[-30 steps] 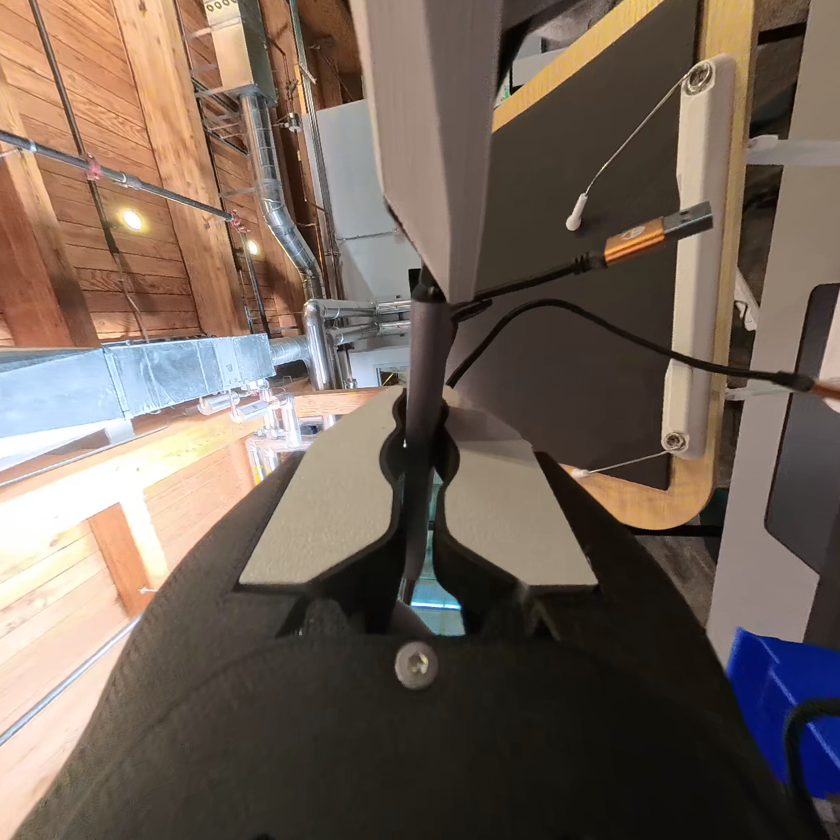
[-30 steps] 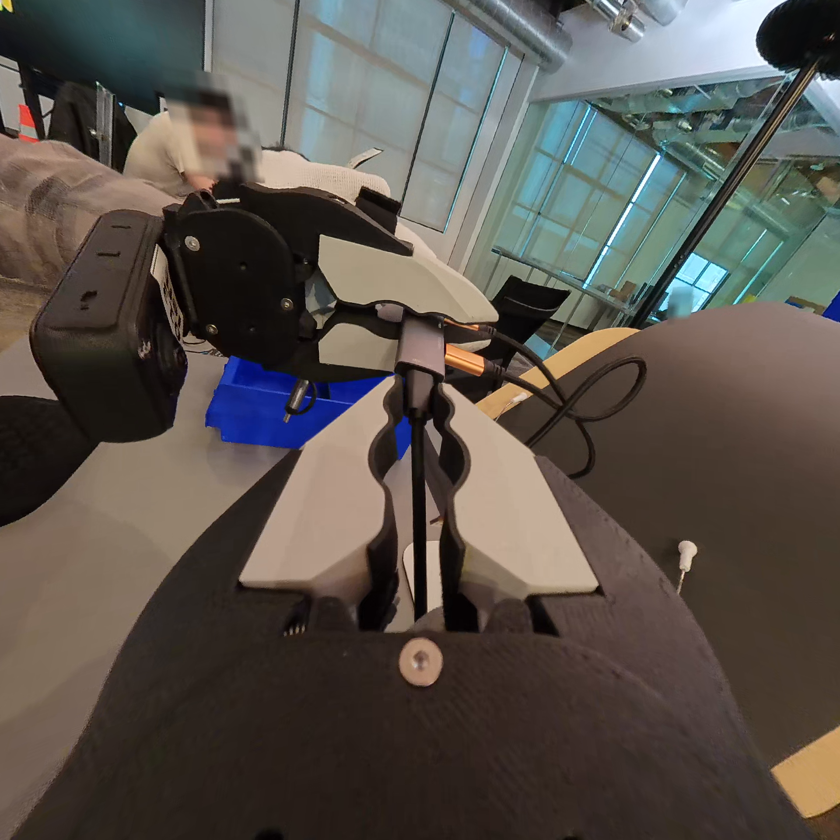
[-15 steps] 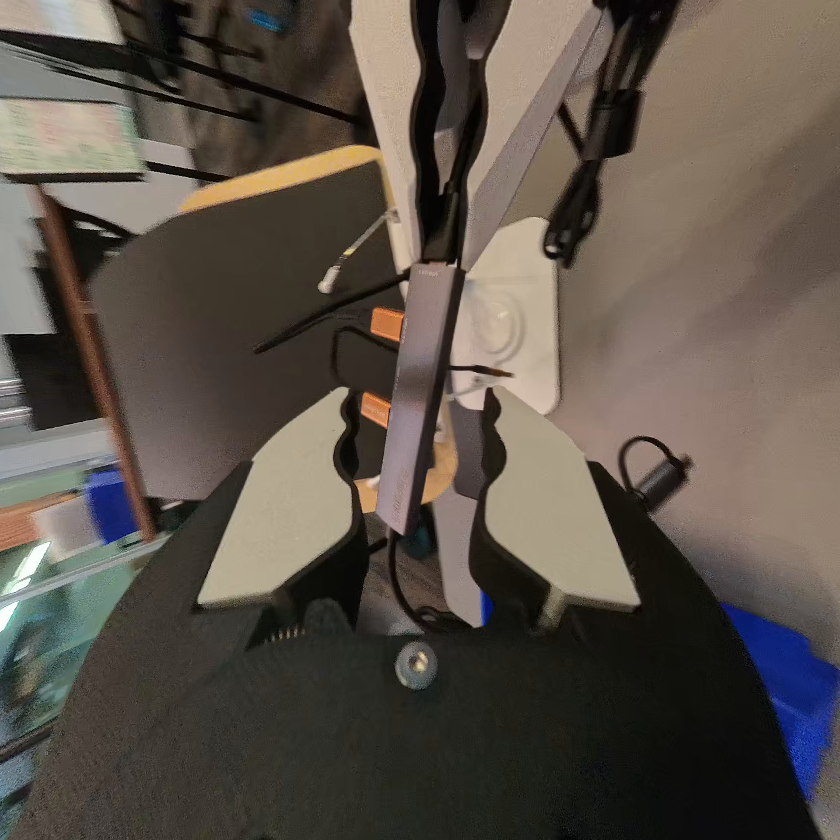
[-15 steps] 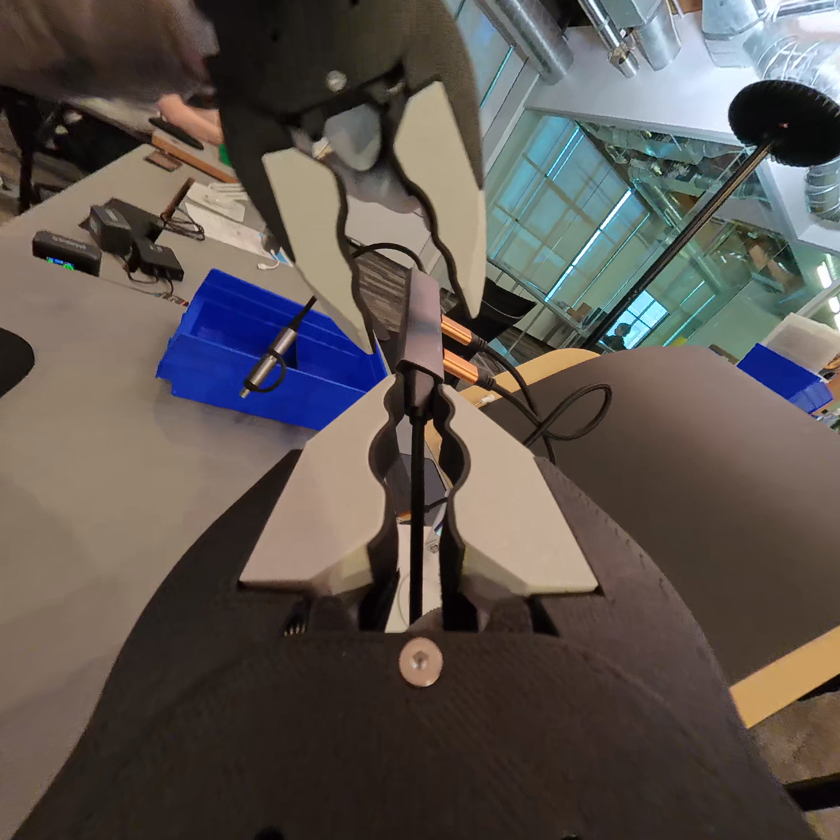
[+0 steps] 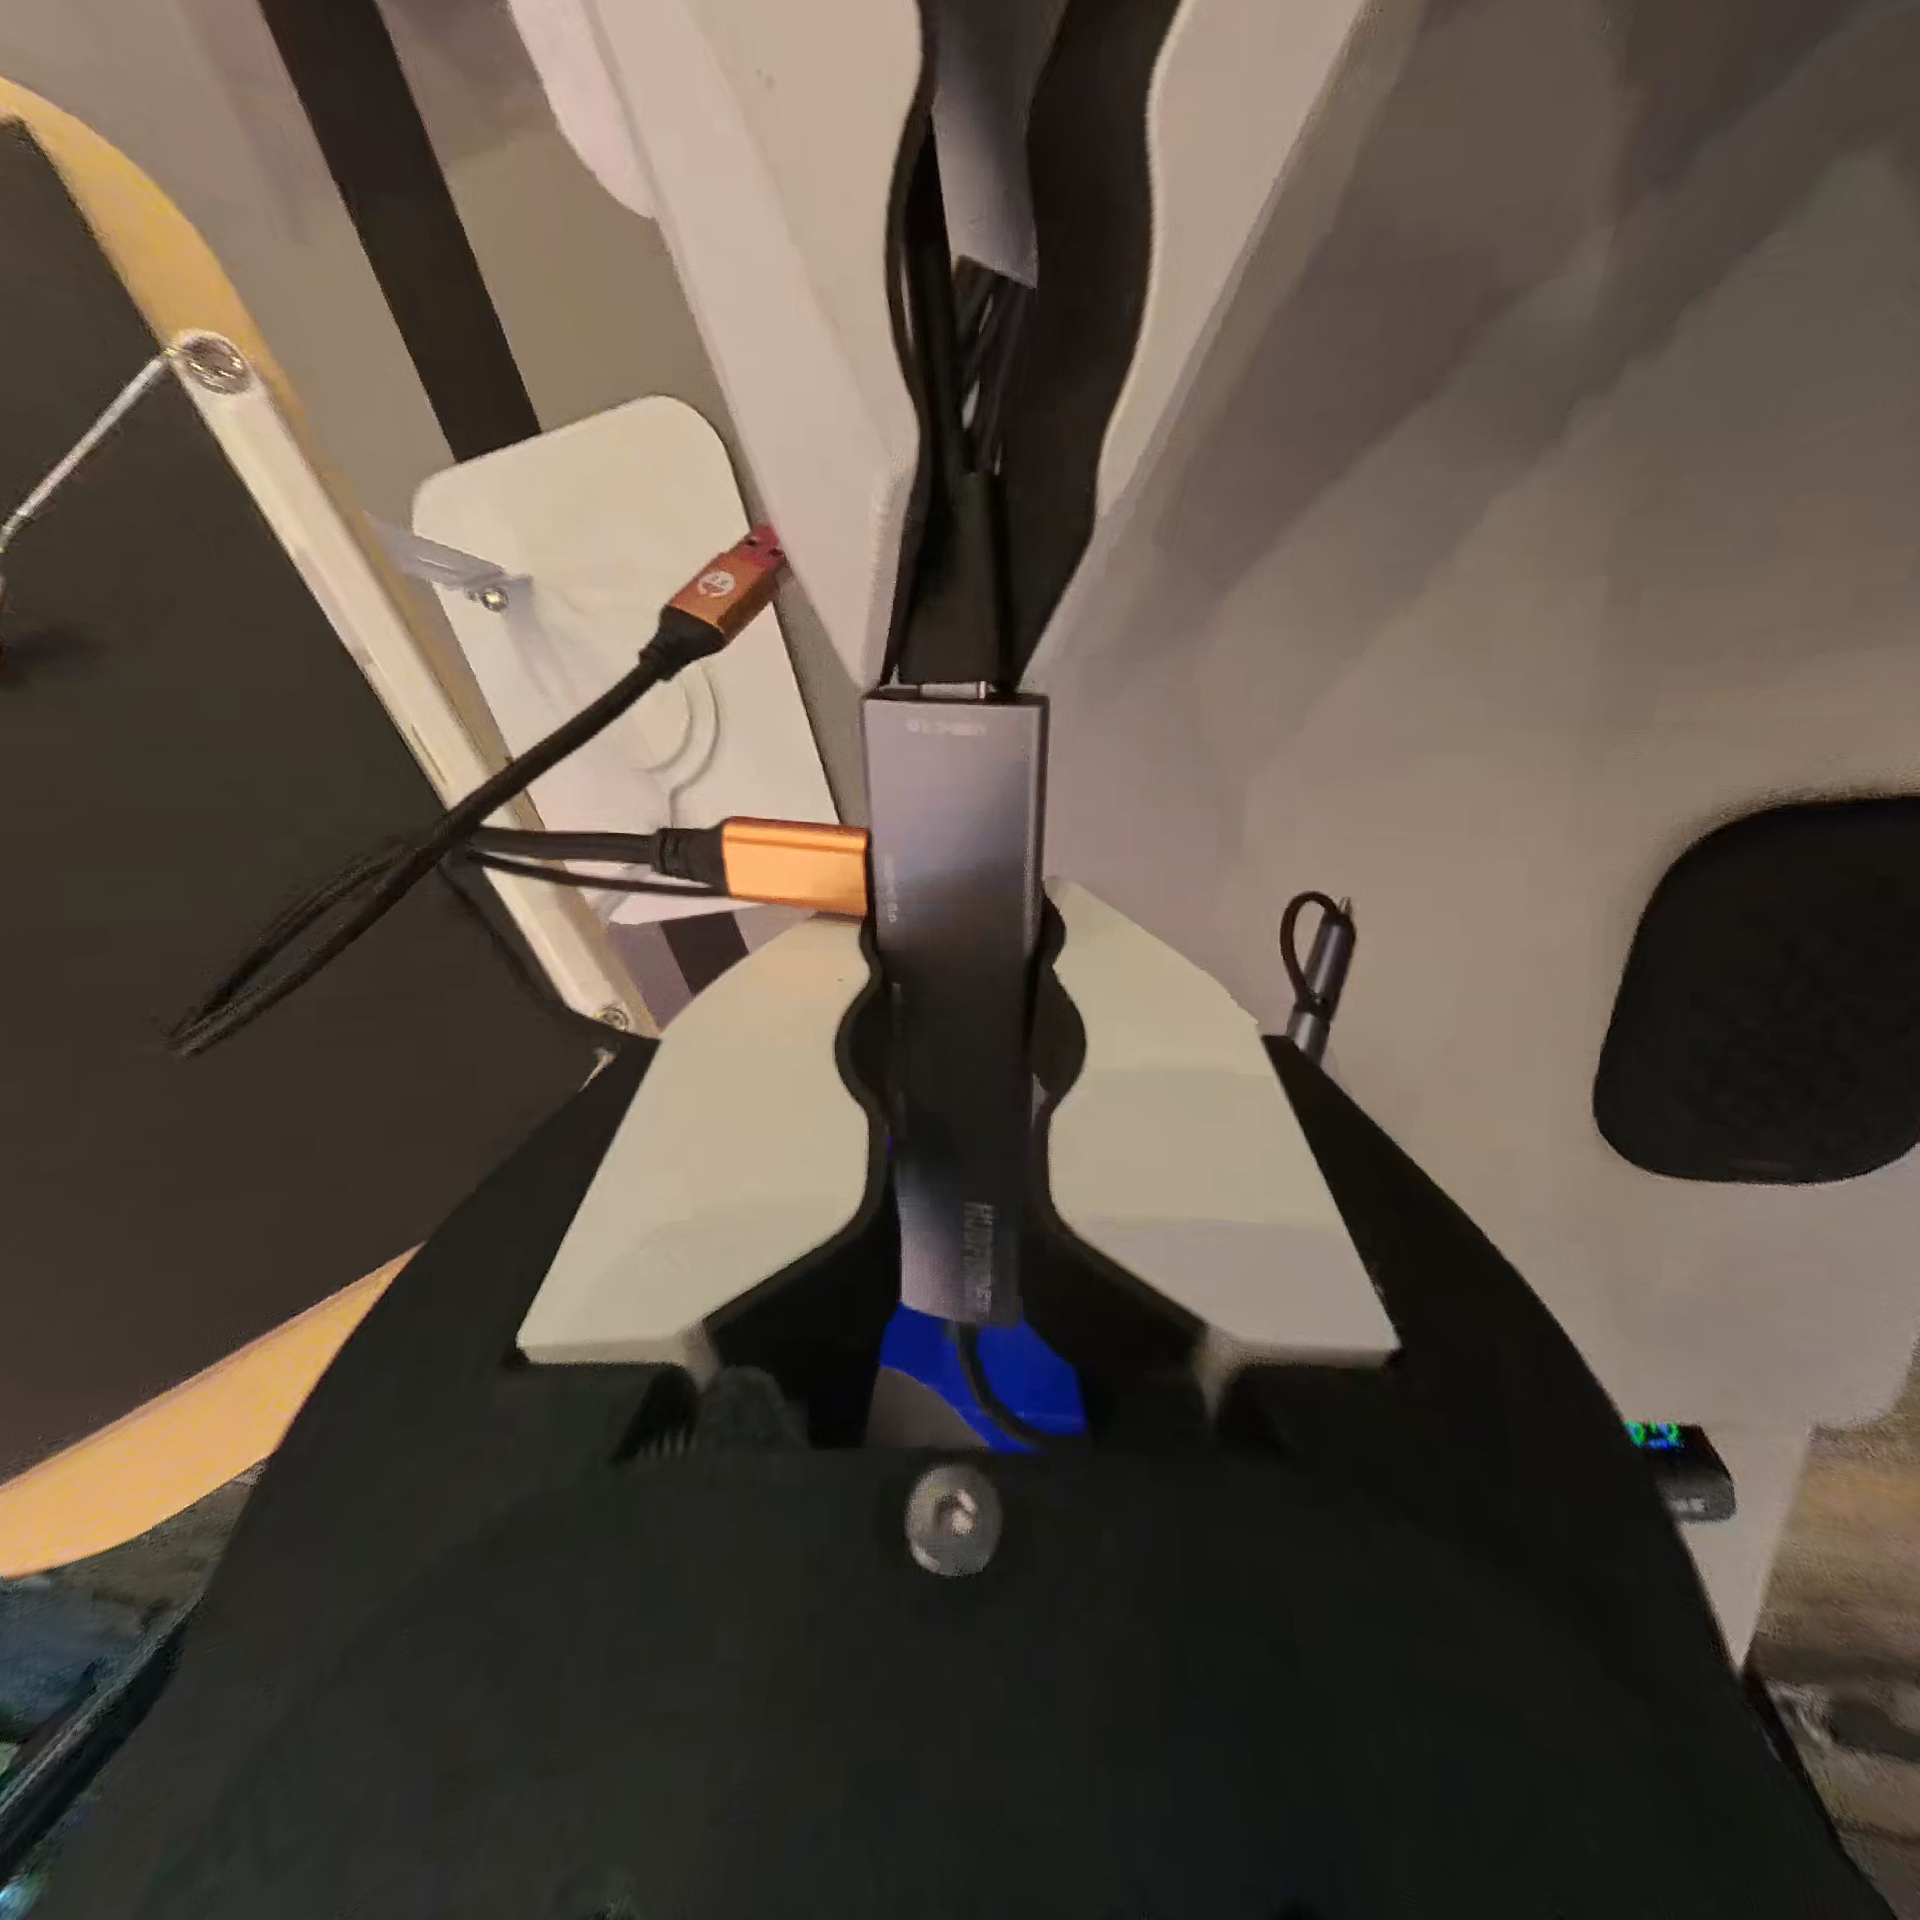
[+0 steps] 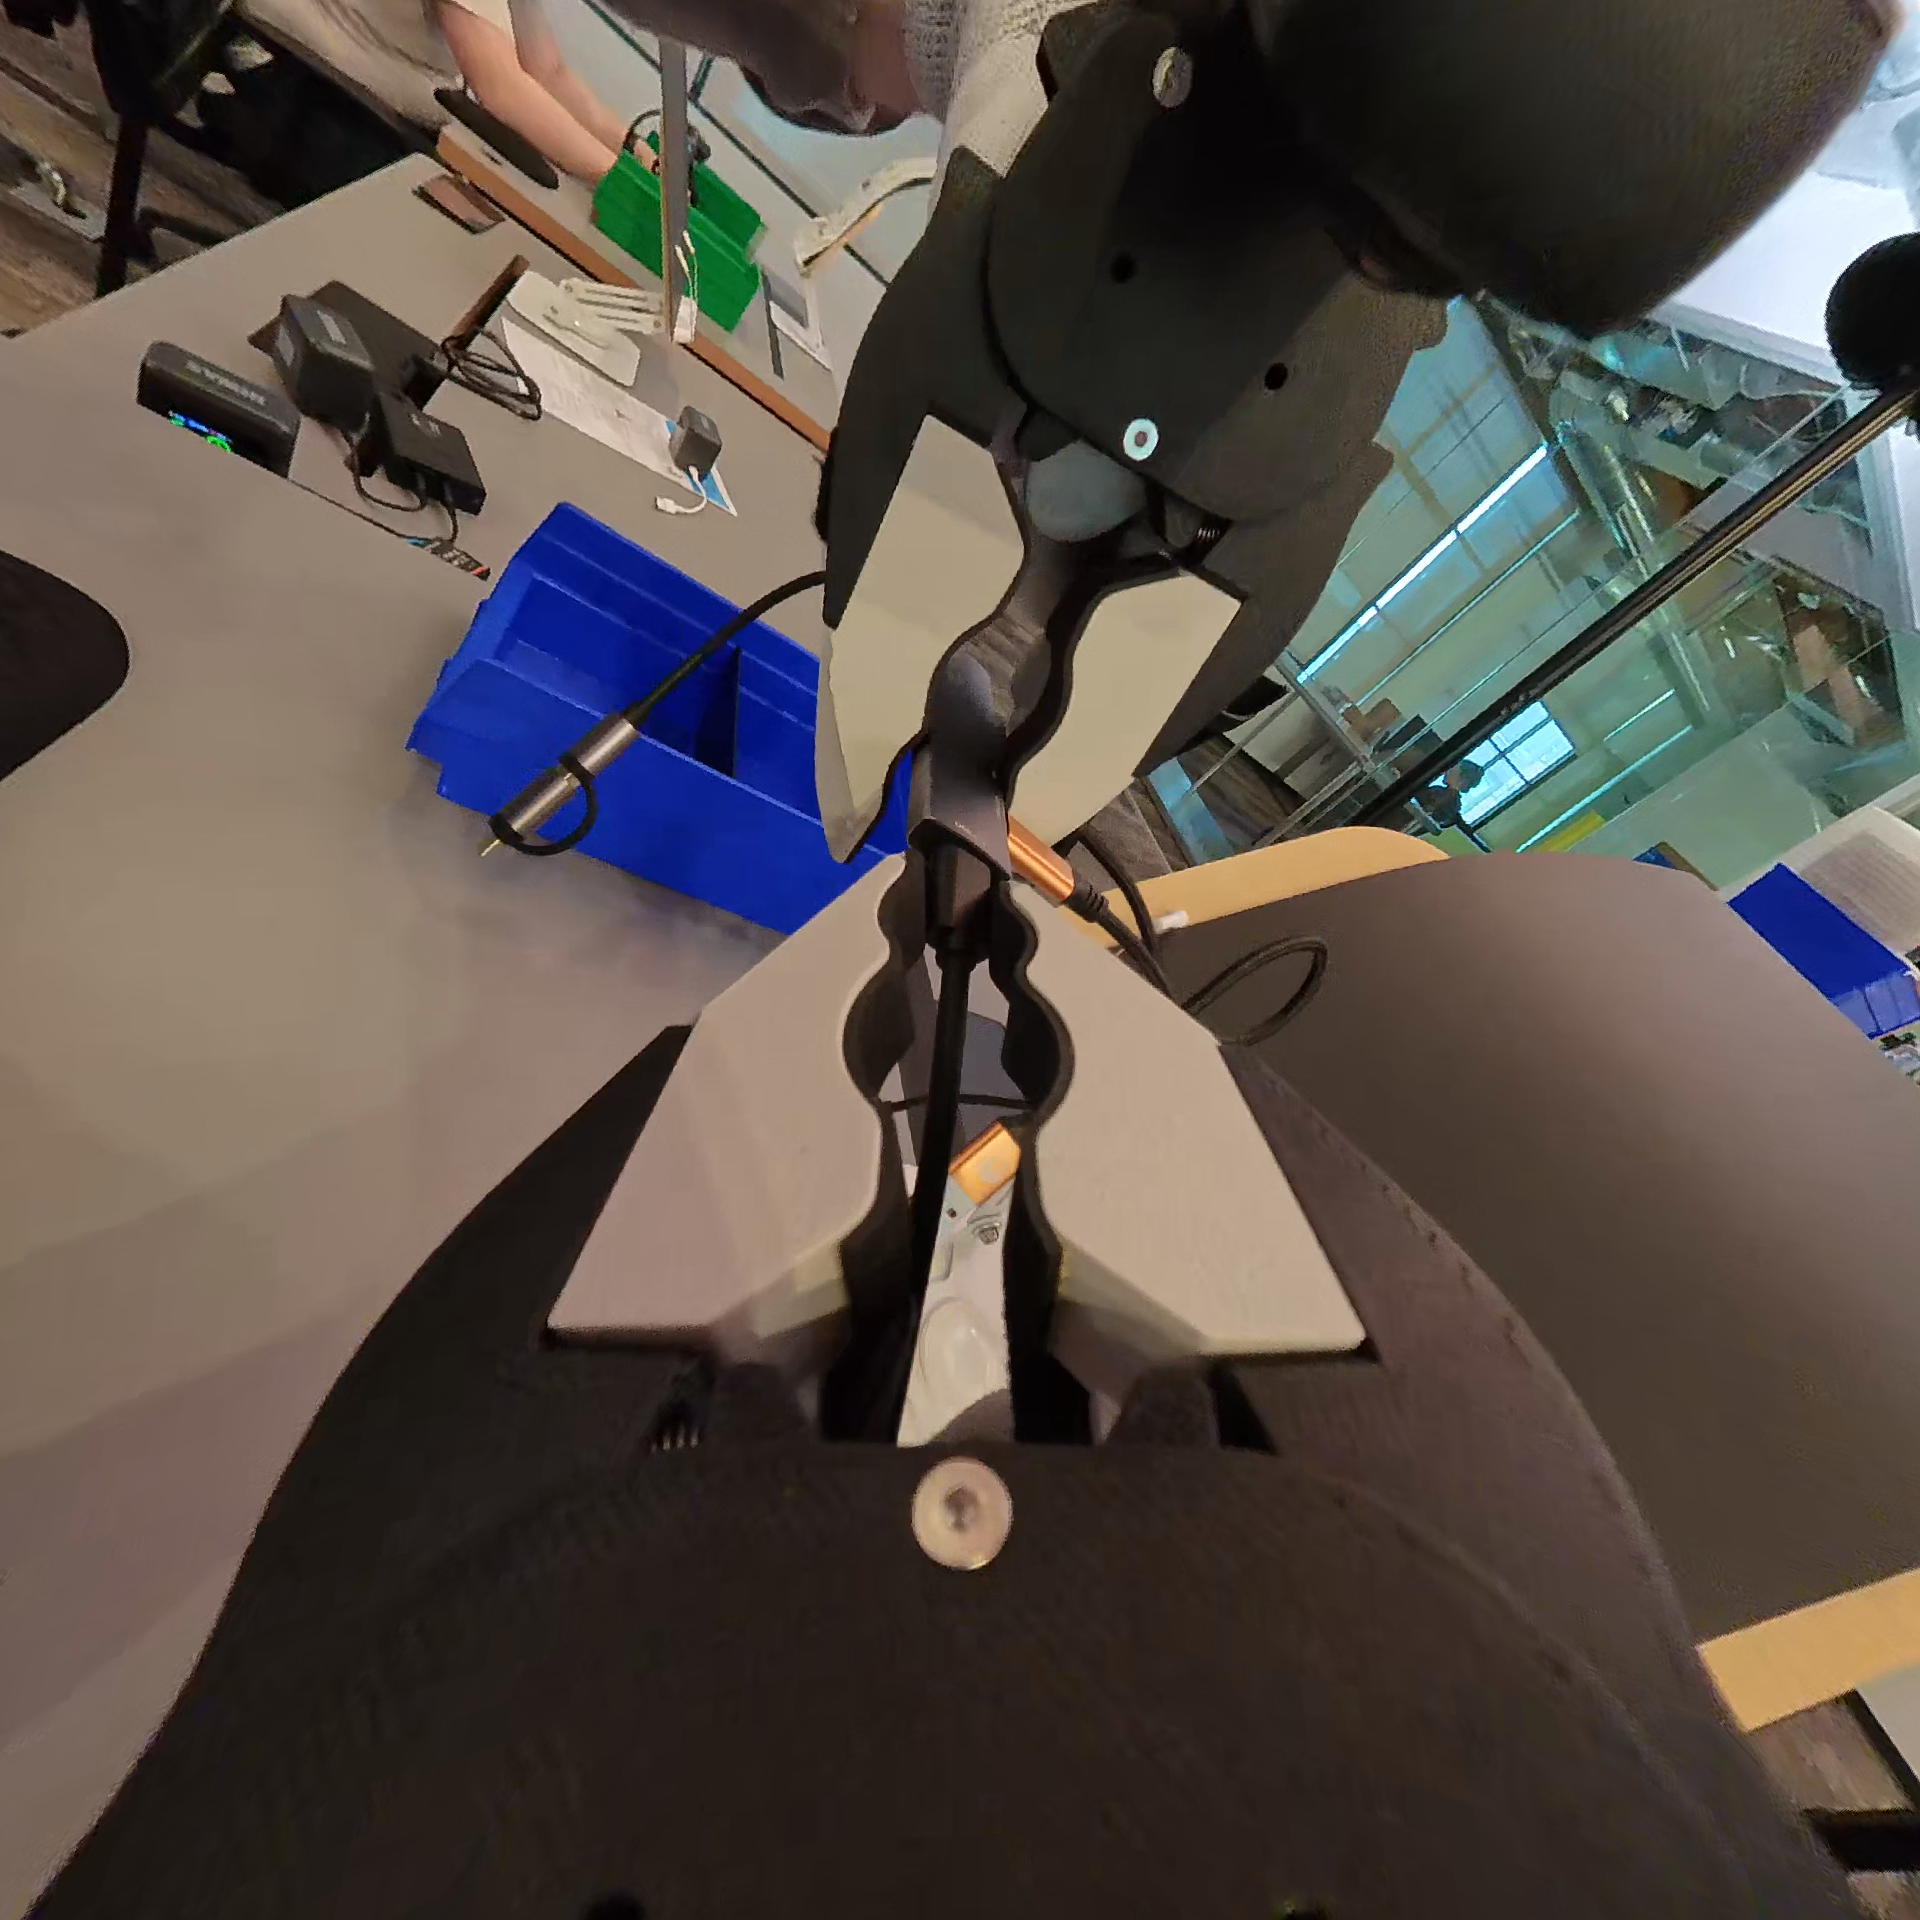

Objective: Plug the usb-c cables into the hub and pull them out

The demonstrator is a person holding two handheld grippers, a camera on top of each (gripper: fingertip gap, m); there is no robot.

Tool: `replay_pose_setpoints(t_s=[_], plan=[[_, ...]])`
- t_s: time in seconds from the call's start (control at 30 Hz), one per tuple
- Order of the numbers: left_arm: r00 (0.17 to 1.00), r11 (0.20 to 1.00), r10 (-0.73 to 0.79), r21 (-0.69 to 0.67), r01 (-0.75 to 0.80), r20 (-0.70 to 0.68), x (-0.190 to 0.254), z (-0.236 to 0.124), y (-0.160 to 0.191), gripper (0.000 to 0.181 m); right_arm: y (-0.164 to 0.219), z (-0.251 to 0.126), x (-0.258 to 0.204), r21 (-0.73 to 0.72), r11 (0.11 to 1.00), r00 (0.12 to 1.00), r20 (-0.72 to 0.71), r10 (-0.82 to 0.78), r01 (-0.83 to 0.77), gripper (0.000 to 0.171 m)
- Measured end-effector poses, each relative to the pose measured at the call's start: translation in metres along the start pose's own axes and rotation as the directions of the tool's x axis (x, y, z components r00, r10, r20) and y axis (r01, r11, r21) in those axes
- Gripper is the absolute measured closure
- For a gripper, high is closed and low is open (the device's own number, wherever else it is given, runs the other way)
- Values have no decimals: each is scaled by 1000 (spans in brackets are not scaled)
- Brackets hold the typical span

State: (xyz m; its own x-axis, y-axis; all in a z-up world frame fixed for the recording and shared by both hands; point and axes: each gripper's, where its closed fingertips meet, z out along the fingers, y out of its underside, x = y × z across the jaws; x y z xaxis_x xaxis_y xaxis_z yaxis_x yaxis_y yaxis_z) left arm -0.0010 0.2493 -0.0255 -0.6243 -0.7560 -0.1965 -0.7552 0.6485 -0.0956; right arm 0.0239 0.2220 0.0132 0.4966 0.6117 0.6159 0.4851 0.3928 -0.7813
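Left gripper [image 5: 958, 966]: I have it clamped on the hub [image 5: 956, 935], fingers pressed against its two long sides, well down its length.
Right gripper [image 6: 954, 914]: my fingers pinch the black cable [image 6: 940, 1049] just behind its plug, which sits at the hub's end face.
Hub: held in the air between both grippers, above the grey table [image 6: 260, 987].
Axis: this is what matters. Hub and black plug share one line, running straight from my left fingers to my right.
Orange plug [image 5: 795, 865]: seated in the hub's side, square to that line.
Loose orange plug [image 5: 724, 594]: hanging free, just beside the hub.
Next move, my guess: pull straight back along the line; any sideways tilt could bind the plug.
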Motion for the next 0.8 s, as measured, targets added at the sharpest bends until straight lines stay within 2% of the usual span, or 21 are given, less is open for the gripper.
replay_pose_setpoints(t_s=[0.1,0.2,0.33,0.4,0.5,0.67,0.73,0.8], plan=[[1000,999,7,-45,-7,6,-4,6,3,159,6,1,1,-21,1000,1000,5,23,-23,162],[997,999,1,-44,2,76,-15,6,3,158,11,1,6,-24,996,996,-5,86,-86,161],[983,996,-6,-86,22,181,-26,5,10,158,10,-11,14,5,981,981,4,193,-193,138],[973,996,-24,-81,44,232,-32,5,13,158,6,-18,21,60,976,978,-13,209,-208,135],[962,997,-81,4,83,259,-35,3,11,158,15,-22,27,100,964,968,-14,250,-248,135],[948,972,-195,182,151,253,-34,-4,9,159,8,-49,44,323,870,925,50,377,-372,144],[942,952,-239,246,181,235,-32,-9,10,159,-4,-75,37,362,848,921,142,362,-388,154],[934,936,-271,291,199,231,-33,-14,11,159,-17,-98,15,333,861,916,259,308,-384,152]])
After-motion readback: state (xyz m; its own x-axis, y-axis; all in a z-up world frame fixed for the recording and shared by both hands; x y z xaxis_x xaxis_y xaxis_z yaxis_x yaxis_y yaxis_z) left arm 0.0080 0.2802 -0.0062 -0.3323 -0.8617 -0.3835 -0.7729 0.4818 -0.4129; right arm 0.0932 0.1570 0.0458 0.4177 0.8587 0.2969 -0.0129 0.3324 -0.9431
